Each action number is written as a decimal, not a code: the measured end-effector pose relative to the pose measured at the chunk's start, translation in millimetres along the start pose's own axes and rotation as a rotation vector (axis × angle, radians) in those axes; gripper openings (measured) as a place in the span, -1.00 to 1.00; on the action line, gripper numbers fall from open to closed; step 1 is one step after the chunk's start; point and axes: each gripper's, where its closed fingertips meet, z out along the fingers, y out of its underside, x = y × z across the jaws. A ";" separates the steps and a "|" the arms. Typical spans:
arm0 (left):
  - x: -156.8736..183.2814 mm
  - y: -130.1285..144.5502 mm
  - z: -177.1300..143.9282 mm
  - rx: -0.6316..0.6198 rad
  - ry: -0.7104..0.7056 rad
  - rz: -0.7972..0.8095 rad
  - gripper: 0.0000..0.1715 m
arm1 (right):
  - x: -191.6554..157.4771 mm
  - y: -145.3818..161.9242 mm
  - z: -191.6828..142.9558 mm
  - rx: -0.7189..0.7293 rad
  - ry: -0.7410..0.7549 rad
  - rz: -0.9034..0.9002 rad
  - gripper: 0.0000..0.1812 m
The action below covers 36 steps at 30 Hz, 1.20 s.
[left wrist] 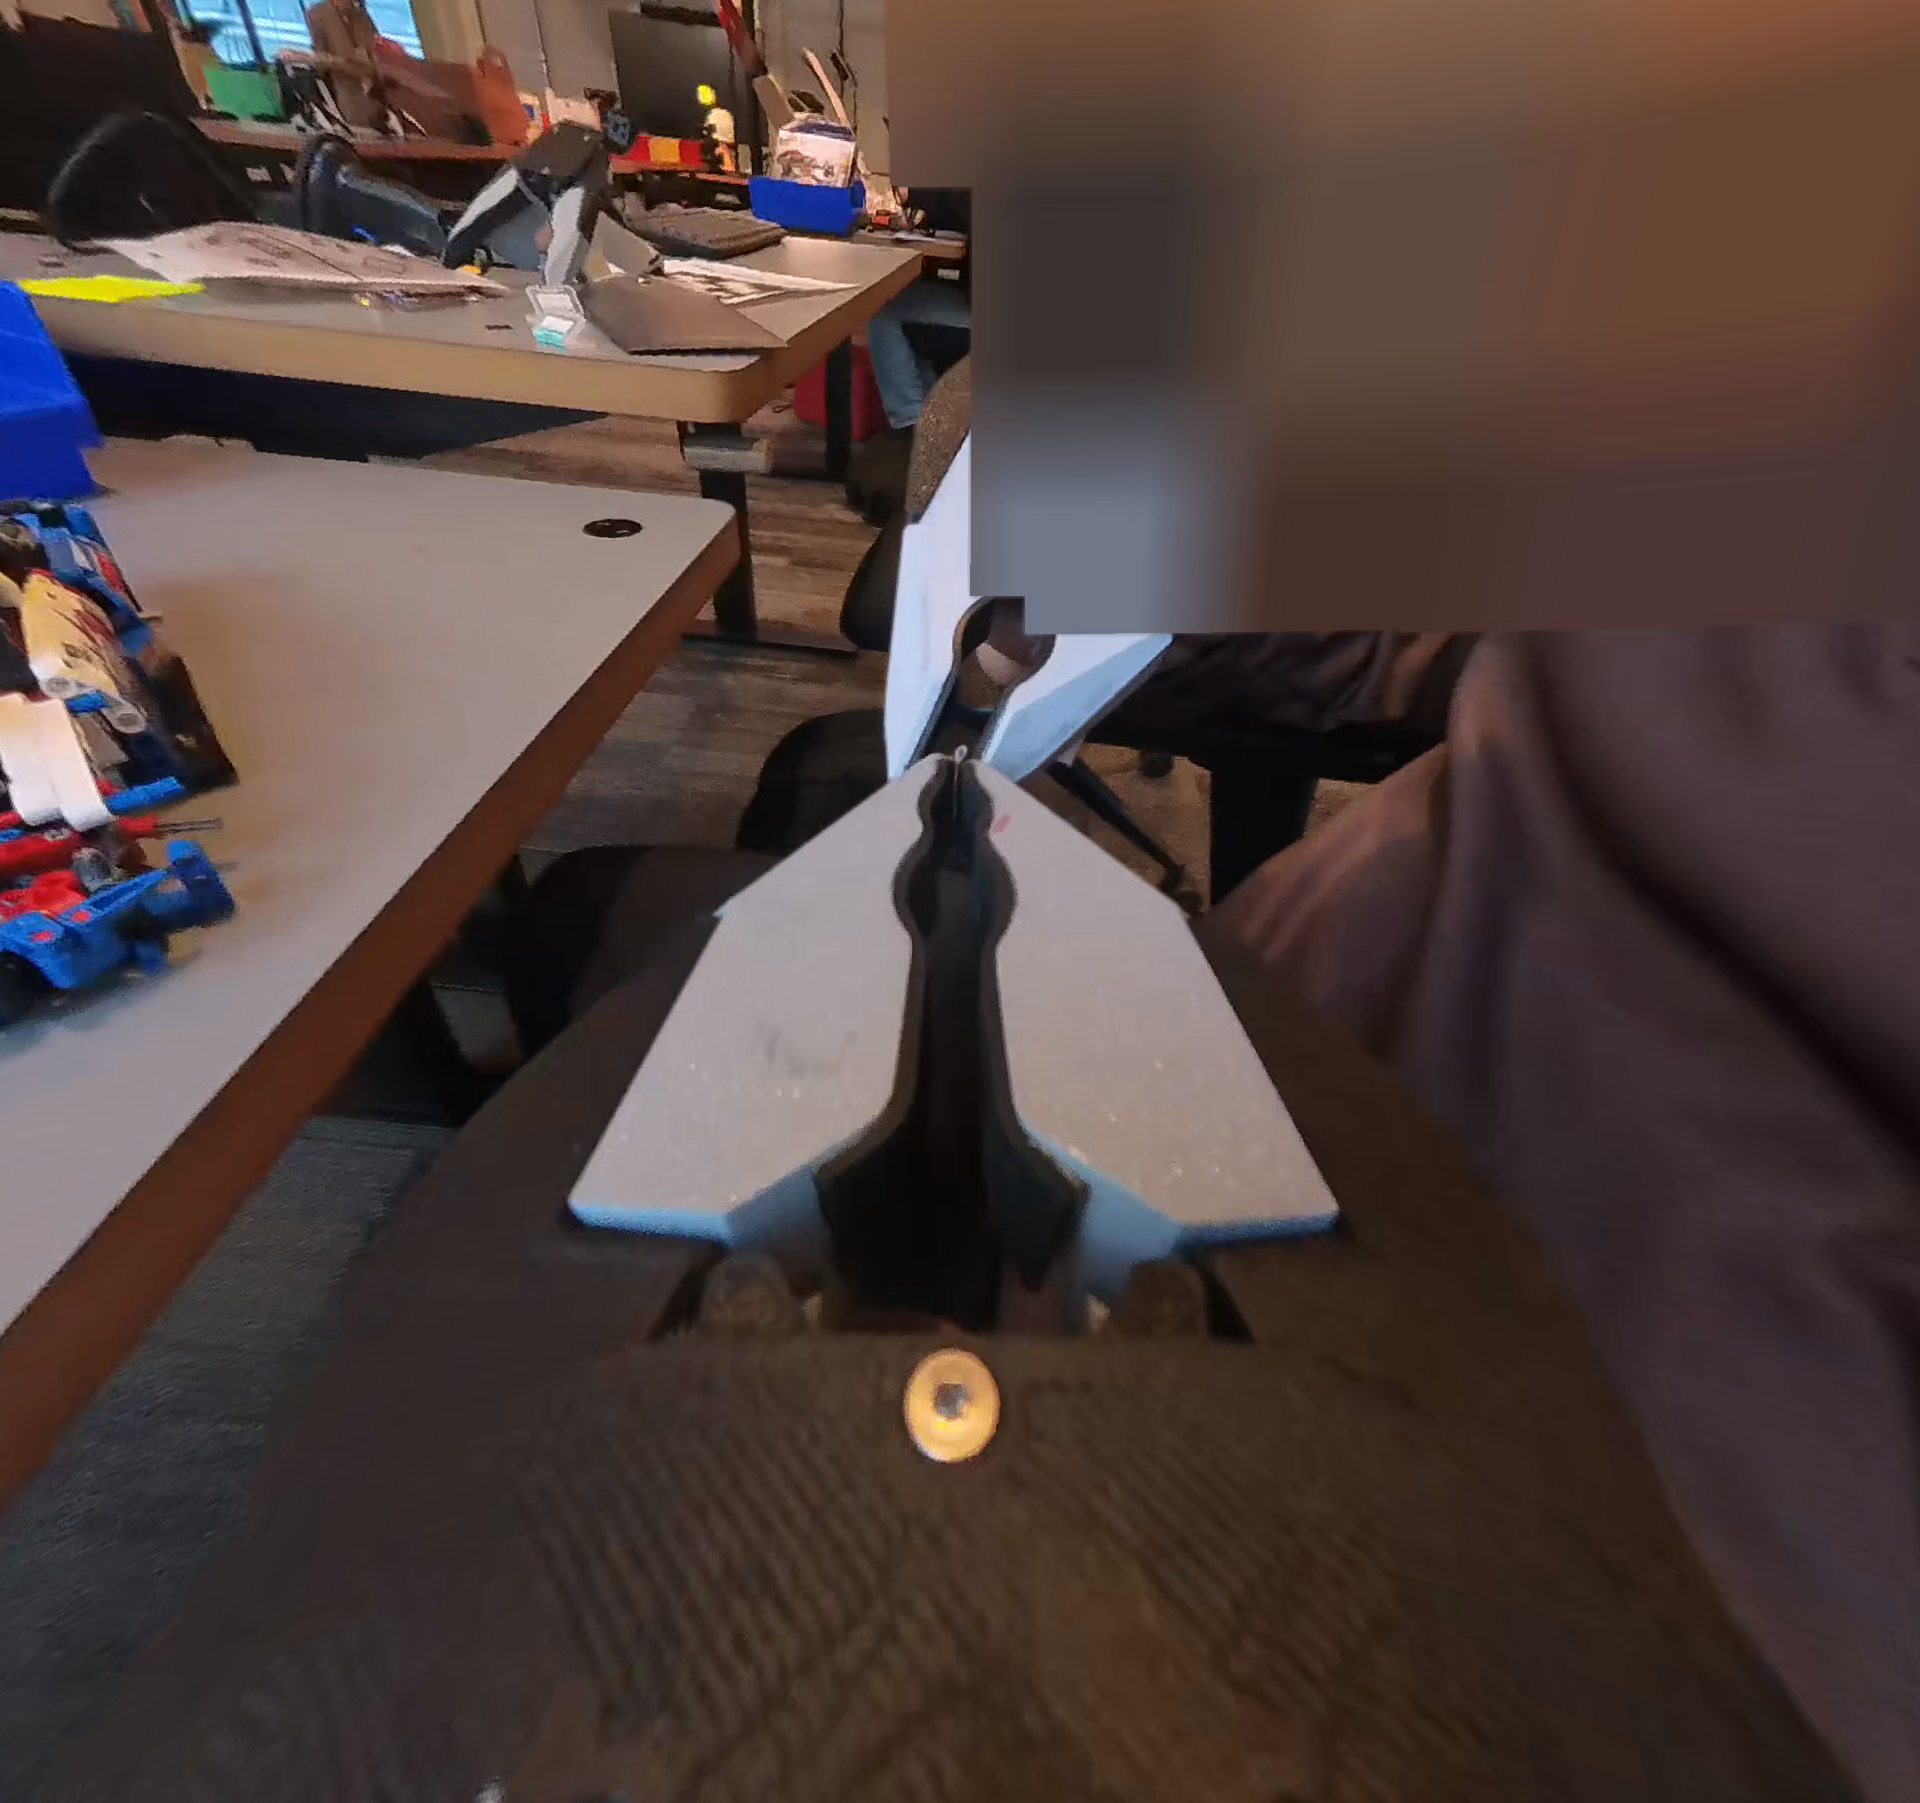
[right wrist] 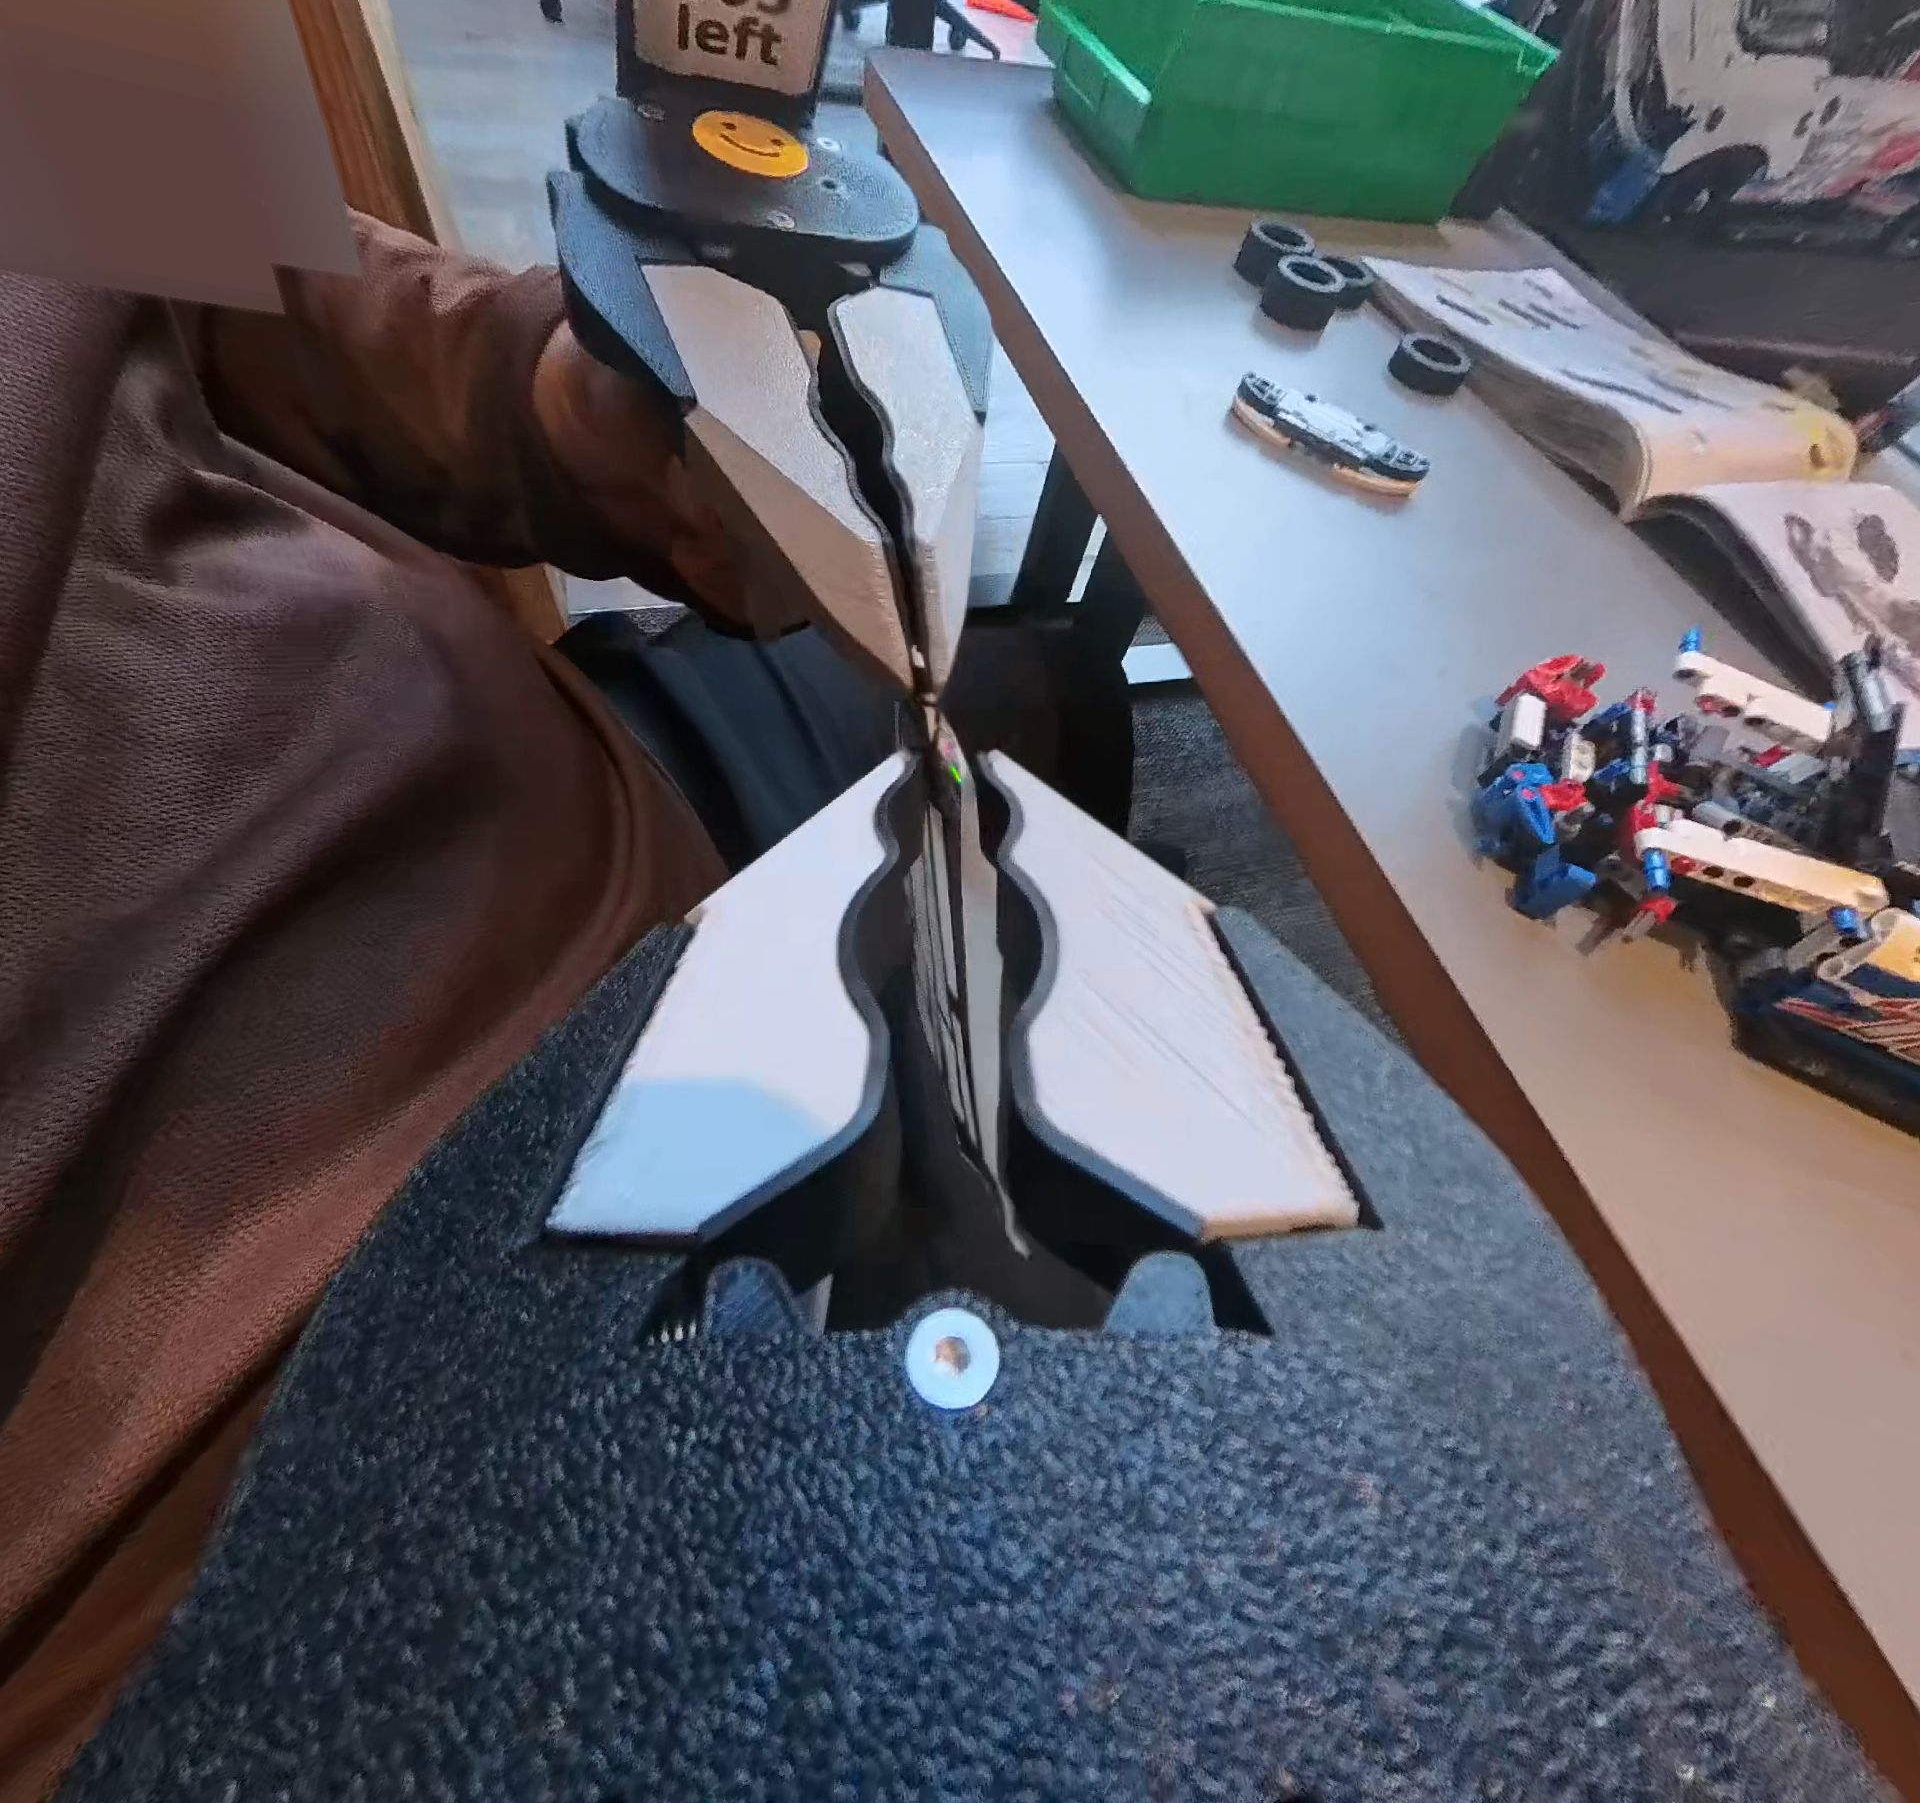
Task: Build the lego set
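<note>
Two hand-held grippers meet tip to tip off the edge of the grey, brown-edged table [right wrist: 1299, 548], in front of a person in a brown sleeve [right wrist: 312, 714]. Nearest in its own view, the right gripper [right wrist: 928, 761], with pale wedge fingers on a black textured body, has its fingers drawn close at the tips around a thin, flat, dark strip with a pale edge [right wrist: 956, 901]; what that piece is cannot be made out. Opposite it, the left gripper [right wrist: 920, 673], pale-fingered with a black body, has its fingers pinched almost together, tips touching the same small piece. In the left wrist view its tips [left wrist: 958, 766] look all but closed.

On the table, the half-built blue, red and white lego vehicle [right wrist: 1683, 818] sits nearer the table's edge. Beyond it lie a flat black-and-tan lego plate assembly [right wrist: 1330, 434], several loose black tyres [right wrist: 1304, 273], an open instruction booklet [right wrist: 1590, 382] and, farthest, a green plastic bin [right wrist: 1278, 60].
</note>
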 end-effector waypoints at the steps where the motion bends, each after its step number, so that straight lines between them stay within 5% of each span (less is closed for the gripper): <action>1: -0.3 0.5 0.7 -0.011 -0.005 0.007 -1.00 | -0.3 -2.4 -1.1 0.007 0.008 -0.018 -0.91; 13: -2.6 -1.7 5.9 0.018 0.011 -0.162 -1.00 | 0.4 -3.5 -3.9 0.004 0.044 -0.085 -0.95; 21: -4.2 -3.6 4.0 0.043 0.035 -0.222 -1.00 | 0.2 -5.6 -3.1 0.046 -0.026 0.046 -1.00; 29: 3.2 2.5 1.2 -0.134 0.146 -0.155 -0.82 | -12.1 3.7 1.9 0.009 -0.151 0.130 -1.00; 36: 10.8 16.9 3.8 -0.272 0.242 -0.108 -0.96 | -18.9 7.0 -0.2 0.004 -0.242 0.207 -1.00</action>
